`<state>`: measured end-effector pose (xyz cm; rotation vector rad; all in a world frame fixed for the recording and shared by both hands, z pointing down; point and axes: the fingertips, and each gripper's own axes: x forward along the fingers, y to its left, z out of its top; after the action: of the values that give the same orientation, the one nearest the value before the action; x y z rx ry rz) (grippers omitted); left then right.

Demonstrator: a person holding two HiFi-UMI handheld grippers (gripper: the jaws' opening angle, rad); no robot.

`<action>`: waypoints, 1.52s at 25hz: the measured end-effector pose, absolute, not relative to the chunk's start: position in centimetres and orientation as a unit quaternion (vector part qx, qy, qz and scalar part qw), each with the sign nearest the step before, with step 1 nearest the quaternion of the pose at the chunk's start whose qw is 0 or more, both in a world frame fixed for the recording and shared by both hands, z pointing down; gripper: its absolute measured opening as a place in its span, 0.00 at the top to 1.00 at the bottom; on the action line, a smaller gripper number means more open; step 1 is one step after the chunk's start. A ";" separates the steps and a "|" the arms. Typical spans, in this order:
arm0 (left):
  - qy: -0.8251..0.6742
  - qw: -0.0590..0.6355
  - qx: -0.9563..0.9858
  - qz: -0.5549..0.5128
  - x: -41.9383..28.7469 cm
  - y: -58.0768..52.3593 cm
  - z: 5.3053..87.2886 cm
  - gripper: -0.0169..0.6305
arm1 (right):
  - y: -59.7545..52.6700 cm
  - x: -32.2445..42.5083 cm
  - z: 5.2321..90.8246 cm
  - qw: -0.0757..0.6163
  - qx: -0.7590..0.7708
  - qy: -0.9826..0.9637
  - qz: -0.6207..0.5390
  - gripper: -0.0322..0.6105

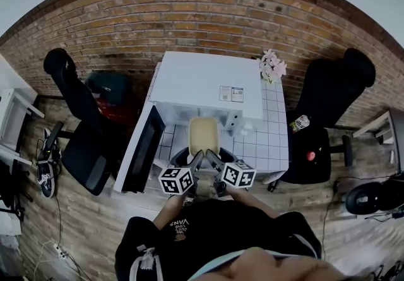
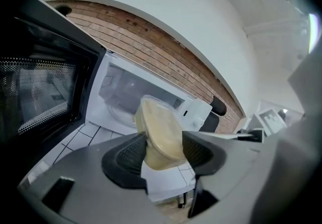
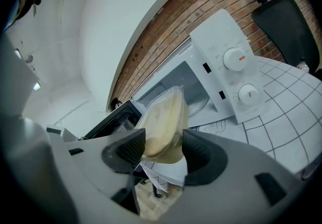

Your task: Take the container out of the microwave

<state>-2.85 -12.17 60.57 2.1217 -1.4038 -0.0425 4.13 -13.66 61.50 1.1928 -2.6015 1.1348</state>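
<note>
A clear plastic container [image 1: 203, 136] with pale yellow food hangs in front of the white microwave [image 1: 208, 87], outside its cavity. Both grippers hold it from the near side. My left gripper [image 2: 163, 150] is shut on the container [image 2: 160, 135], its dark pads pressing both sides. Just as tightly, my right gripper [image 3: 160, 148] is shut on the same container [image 3: 163, 125] from the other end. The microwave door [image 1: 142, 147] stands swung open to the left. The cavity [image 2: 126, 94] shows with its glass turntable.
The microwave sits on a white tiled table [image 1: 268, 141] against a brick wall. Pink flowers [image 1: 273, 65] stand at the table's back right. A black office chair [image 1: 82, 128] is at the left, another [image 1: 325, 122] at the right. The control panel [image 3: 236, 74] has two dials.
</note>
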 end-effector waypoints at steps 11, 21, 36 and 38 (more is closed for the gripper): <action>-0.557 0.290 0.778 -0.021 -0.8 -9.0 60.7 0.62 | -11.0 6.0 61.8 0.050 0.345 -0.861 0.371 0.60; -0.580 0.295 0.758 -0.034 0.6 -6.2 61.3 0.62 | -8.6 7.3 62.6 0.071 0.318 -0.870 0.370 0.60; -0.599 0.294 0.744 -0.035 2.6 -3.9 61.9 0.62 | -6.3 9.1 63.4 0.084 0.292 -0.877 0.373 0.60; -0.600 0.295 0.743 -0.035 3.0 -3.6 62.0 0.62 | -6.2 9.5 63.5 0.085 0.291 -0.876 0.374 0.60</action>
<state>2.99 -3.65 62.00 1.9767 -1.5968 -0.0939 9.48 -6.17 63.46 0.8674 -2.6139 1.1158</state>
